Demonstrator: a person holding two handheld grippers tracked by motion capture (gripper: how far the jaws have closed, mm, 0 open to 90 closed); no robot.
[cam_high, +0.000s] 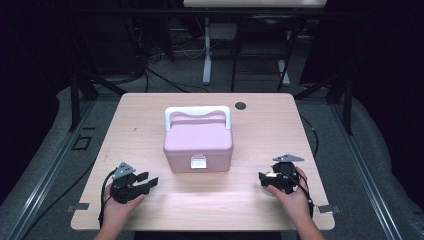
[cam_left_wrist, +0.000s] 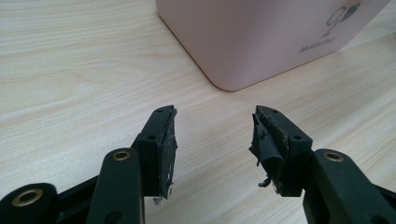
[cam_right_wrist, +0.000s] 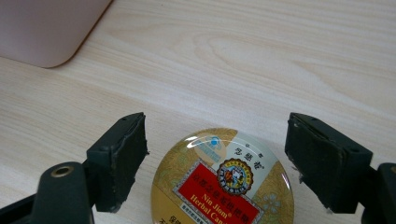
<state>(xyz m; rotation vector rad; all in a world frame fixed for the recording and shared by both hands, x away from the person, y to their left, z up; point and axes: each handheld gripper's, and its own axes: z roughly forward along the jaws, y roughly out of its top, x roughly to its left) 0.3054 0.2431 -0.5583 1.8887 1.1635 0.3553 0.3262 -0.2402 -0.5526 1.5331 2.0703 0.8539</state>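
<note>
A pink lidded box (cam_high: 198, 142) with a white handle (cam_high: 197, 111) and a white front latch (cam_high: 198, 161) stands shut in the middle of the wooden table (cam_high: 260, 130). My left gripper (cam_high: 149, 180) is open near the front left, aimed at the box's lower corner (cam_left_wrist: 261, 37), with nothing between its fingers (cam_left_wrist: 161, 140). At the front right, my right gripper (cam_high: 265, 181) is open around a round gold and red candy tin (cam_right_wrist: 224, 182) that lies flat on the table. The jaws stand on either side of the tin, and its near part is cut off by the frame. The box's corner (cam_right_wrist: 42, 28) shows at the upper left there.
A black round grommet (cam_high: 241, 105) sits in the tabletop behind the box. The table's front edge (cam_high: 200, 226) is close to both hands. Beyond the table, the floor is dark with cables and the white leg of another desk (cam_high: 206, 50).
</note>
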